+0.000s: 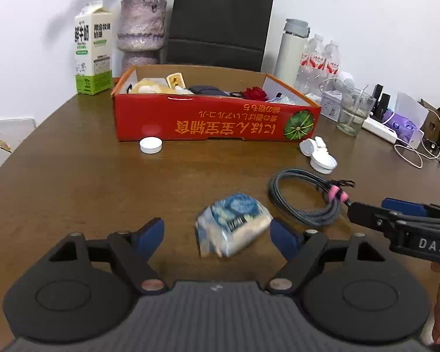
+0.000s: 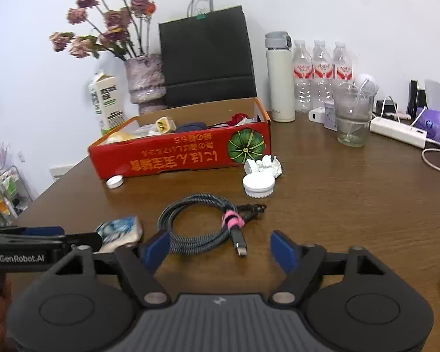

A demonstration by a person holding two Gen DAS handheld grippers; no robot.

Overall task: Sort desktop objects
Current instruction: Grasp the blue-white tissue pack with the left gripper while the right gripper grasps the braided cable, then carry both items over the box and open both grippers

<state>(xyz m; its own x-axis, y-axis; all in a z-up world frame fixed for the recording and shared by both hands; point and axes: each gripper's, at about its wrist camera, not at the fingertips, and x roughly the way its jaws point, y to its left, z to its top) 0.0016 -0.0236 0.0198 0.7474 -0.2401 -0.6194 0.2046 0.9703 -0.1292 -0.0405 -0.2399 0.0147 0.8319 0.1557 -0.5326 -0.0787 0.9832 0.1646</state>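
The left gripper [image 1: 217,234] stands apart around a blurred blue-and-white packet [image 1: 233,224]; its right pad looks to touch the packet, the left is clear. The right gripper [image 2: 220,248] gapes over a coiled cable [image 2: 199,220], gripping nothing. Both lie mid-table [image 2: 352,205], before the red box [image 1: 214,117], whose contents are partly hidden.
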